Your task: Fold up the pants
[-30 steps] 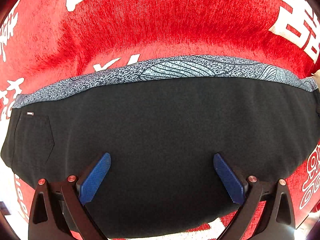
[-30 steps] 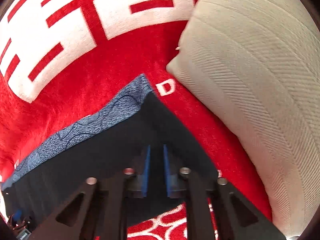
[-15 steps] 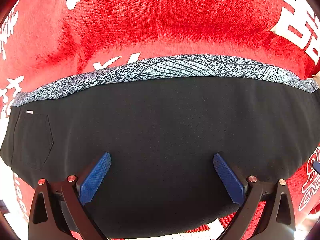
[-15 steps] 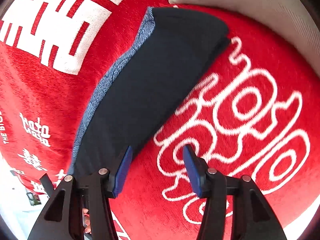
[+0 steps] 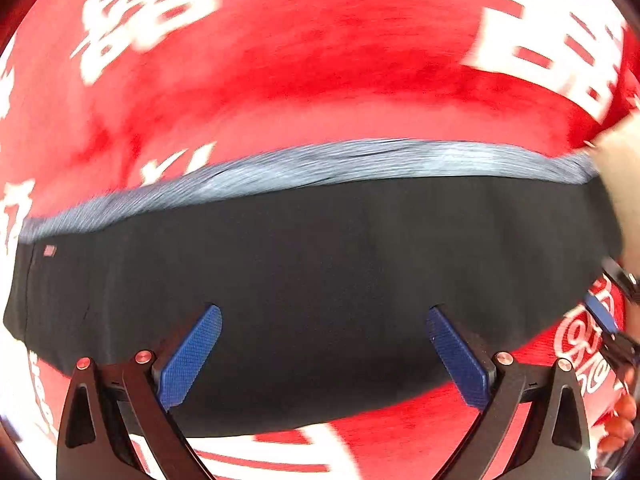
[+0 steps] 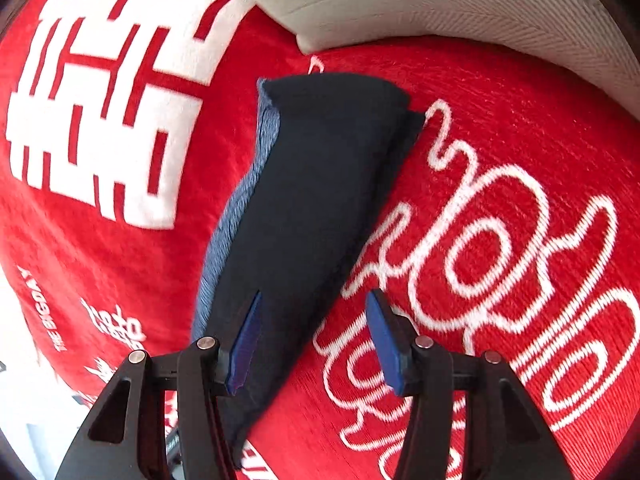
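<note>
The black pants (image 5: pixel 312 272) lie folded in a long band on the red blanket (image 5: pixel 320 92), with a grey patterned inner edge (image 5: pixel 360 160) along the far side. My left gripper (image 5: pixel 320 354) is open wide and empty, held above the band's near edge. In the right wrist view the pants (image 6: pixel 316 208) run away from me as a narrow black strip. My right gripper (image 6: pixel 316 344) is open and empty over its near right edge. The right gripper also shows at the right rim of the left wrist view (image 5: pixel 604 320).
The blanket (image 6: pixel 500 240) is red with white lettering and covers the whole surface. A cream ribbed pillow (image 6: pixel 440 0) lies beyond the far end of the pants. A hand (image 5: pixel 620 416) shows at the lower right edge of the left wrist view.
My right gripper let go of the pants' corner, opened and pulled back and up along the strip. My left gripper stayed open and lifted a little; its view is blurred by motion.
</note>
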The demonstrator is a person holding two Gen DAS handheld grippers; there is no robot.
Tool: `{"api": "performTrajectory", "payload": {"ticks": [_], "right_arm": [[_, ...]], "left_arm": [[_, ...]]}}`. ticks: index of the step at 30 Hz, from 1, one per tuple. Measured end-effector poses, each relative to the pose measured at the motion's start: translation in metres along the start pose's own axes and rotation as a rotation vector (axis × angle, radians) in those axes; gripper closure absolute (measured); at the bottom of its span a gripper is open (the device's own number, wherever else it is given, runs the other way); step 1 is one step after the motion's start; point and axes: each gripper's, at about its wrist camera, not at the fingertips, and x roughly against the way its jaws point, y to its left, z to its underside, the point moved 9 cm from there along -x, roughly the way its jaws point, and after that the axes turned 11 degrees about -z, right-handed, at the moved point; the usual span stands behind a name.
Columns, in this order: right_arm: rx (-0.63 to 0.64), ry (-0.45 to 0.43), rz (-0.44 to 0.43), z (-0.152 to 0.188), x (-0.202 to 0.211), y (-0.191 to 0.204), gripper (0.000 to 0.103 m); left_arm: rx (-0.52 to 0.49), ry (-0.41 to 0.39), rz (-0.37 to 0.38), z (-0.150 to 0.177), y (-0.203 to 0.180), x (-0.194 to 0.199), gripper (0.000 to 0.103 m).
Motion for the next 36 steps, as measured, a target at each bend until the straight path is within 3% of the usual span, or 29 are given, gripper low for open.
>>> {"api": "performTrajectory", "payload": {"ticks": [4, 11, 12, 13, 14, 18, 22, 24, 28, 36], "right_arm": [[-0.045, -0.057, -0.07, -0.016, -0.004, 0.0, 0.046], [-0.024, -0.064, -0.142, -0.035, -0.03, 0.016, 0.045], [-0.023, -0.047, -0.139, -0.037, -0.032, 0.017, 0.048], [-0.031, -0.032, -0.129, -0.038, -0.033, 0.016, 0.063], [-0.045, -0.015, -0.104, -0.038, -0.033, 0.013, 0.086], [0.024, 0.03, -0.03, -0.036, -0.028, 0.019, 0.087], [0.145, 0.041, 0.001, -0.034, -0.027, 0.04, 0.088], [0.167, 0.043, 0.011, -0.034, -0.028, 0.044, 0.088], [0.182, 0.057, 0.045, -0.031, -0.032, 0.042, 0.088], [0.302, 0.061, 0.111, -0.026, -0.032, 0.066, 0.088]], "left_arm": [[-0.044, 0.007, 0.031, -0.004, -0.043, -0.002, 0.0], [-0.065, 0.003, 0.02, -0.011, -0.065, 0.006, 0.0], [-0.077, -0.009, 0.011, -0.013, -0.067, 0.01, 0.008], [-0.092, -0.02, -0.003, -0.015, -0.068, 0.013, 0.019], [-0.102, -0.022, -0.01, -0.014, -0.072, 0.017, 0.022], [-0.085, -0.029, -0.007, -0.019, -0.075, 0.025, 0.035], [-0.049, -0.03, -0.032, -0.02, -0.072, 0.02, 0.035], [-0.036, 0.004, -0.001, -0.009, -0.078, 0.002, 0.035], [-0.042, -0.107, -0.039, -0.003, -0.084, 0.0, 0.032], [-0.013, -0.098, -0.006, 0.001, -0.083, 0.003, 0.032]]}}
